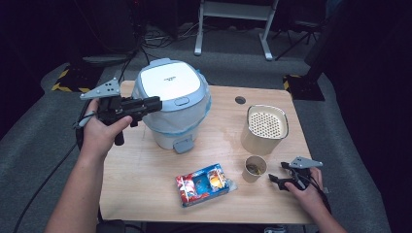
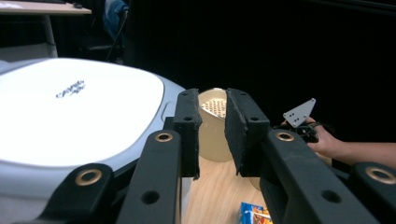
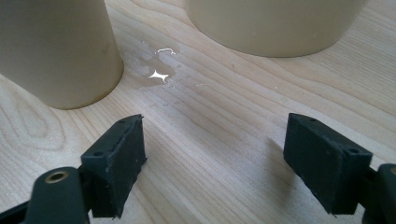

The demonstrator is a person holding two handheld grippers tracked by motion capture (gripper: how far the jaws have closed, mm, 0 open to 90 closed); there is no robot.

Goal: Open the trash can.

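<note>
- The high view takes in the whole wooden table [image 1: 145, 179]: the left gripper [image 1: 158, 103] is held up beside the lid of the white lidded bin [image 1: 172, 104], at its left edge, while the right gripper [image 1: 278, 173] rests low at the table's right front.
- The left gripper view shows what the high view cannot: a narrow gap between the left gripper's [image 2: 212, 133] jaws with nothing in it, the bin's [image 2: 70, 112] lid just beside them.
- The right gripper view shows the right gripper [image 3: 215, 163] with jaws spread wide over bare wood, nothing between them, and a small wet patch [image 3: 156, 70] ahead.
- Near the right gripper stand a small paper cup [image 1: 254, 168] and a taller beige container [image 1: 265, 128] with a perforated insert; a colourful snack packet [image 1: 204, 183] lies at the front centre.
- The lid bears a small logo, too blurred to read.
</note>
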